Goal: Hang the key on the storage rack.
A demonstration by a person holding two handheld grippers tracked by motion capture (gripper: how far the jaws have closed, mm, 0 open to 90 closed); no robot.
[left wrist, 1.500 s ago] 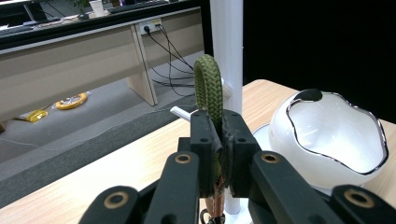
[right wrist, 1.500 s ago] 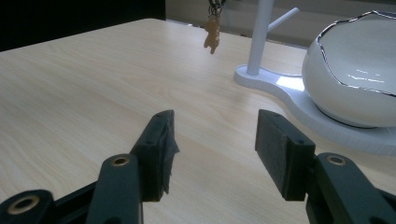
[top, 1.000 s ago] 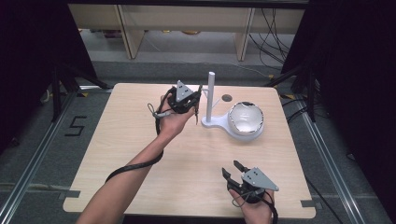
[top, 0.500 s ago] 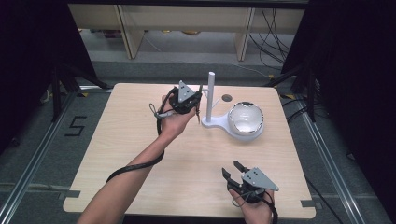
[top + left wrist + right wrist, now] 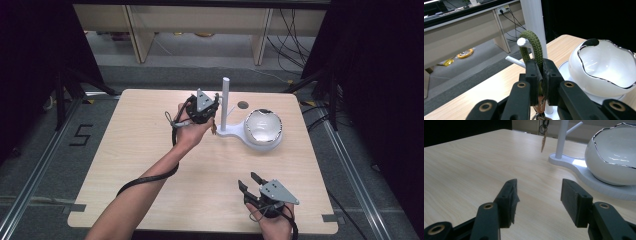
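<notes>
The fingers [image 5: 533, 75] of the left gripper [image 5: 202, 107] pinch a green braided cord loop [image 5: 533, 45] just beside the white stand's peg [image 5: 524, 42], while the right gripper [image 5: 254, 183] rests wide open at the table's [image 5: 125, 145] near edge.

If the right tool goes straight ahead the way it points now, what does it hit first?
Probably the flat white base under the white bowl. The right tool is open low over bare table, and the base lies just ahead, slightly to one side. Depth is hard to judge.
</notes>
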